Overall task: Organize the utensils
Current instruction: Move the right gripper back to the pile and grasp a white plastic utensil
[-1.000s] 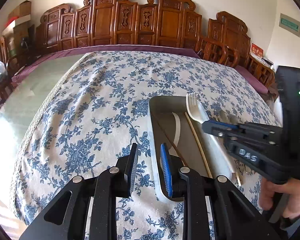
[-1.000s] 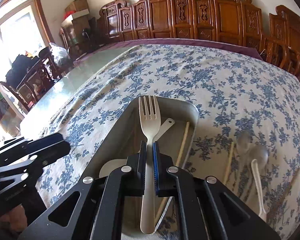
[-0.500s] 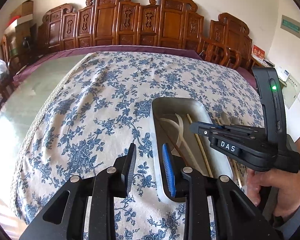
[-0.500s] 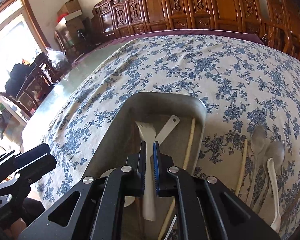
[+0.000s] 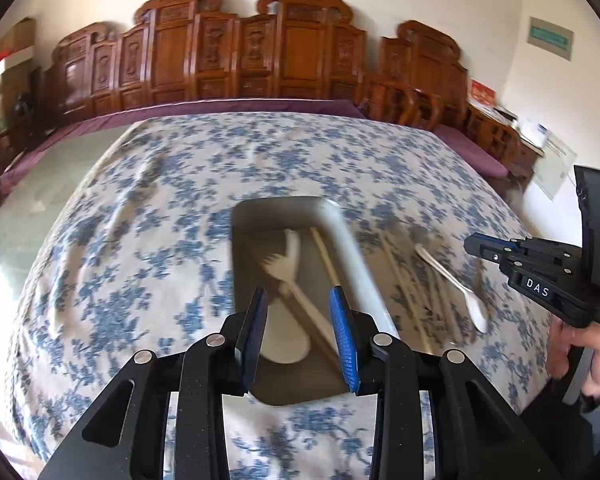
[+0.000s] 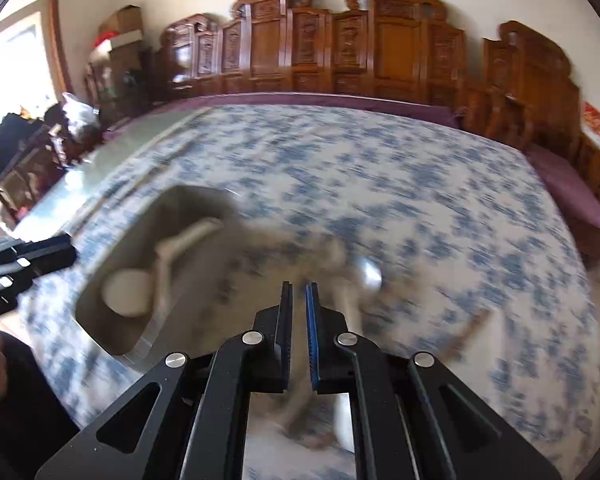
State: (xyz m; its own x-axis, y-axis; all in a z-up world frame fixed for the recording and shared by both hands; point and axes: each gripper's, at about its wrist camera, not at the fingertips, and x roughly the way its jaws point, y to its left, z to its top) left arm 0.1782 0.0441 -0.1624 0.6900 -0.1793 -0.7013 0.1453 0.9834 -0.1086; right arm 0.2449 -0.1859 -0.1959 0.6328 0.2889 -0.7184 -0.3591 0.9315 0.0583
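Observation:
A grey tray (image 5: 352,256) lies on the blue-flowered cloth. It holds a cream fork (image 5: 278,268), a round-bowled spoon (image 5: 286,346) and a chopstick (image 5: 326,256). My left gripper (image 5: 298,292) hovers over the tray's near end, its jaws opening with nothing between the pads. Loose spoons and chopsticks (image 5: 452,280) lie on the cloth right of the tray. My right gripper (image 6: 299,286) is shut and empty, over the cloth between the tray (image 6: 196,200) and the blurred loose utensils (image 6: 364,272). It also shows in the left wrist view, the right gripper (image 5: 472,246) held by a hand.
Carved wooden chairs (image 5: 260,52) line the table's far edge, with more at the right. Bare green table top (image 5: 40,200) shows left of the cloth. The left gripper (image 6: 28,258) enters the right wrist view at the left edge. Motion blurs the right wrist view.
The right gripper let go of the fork, which now lies in the tray, and swung right toward the loose utensils. The left gripper shifted over the tray and its jaws widened.

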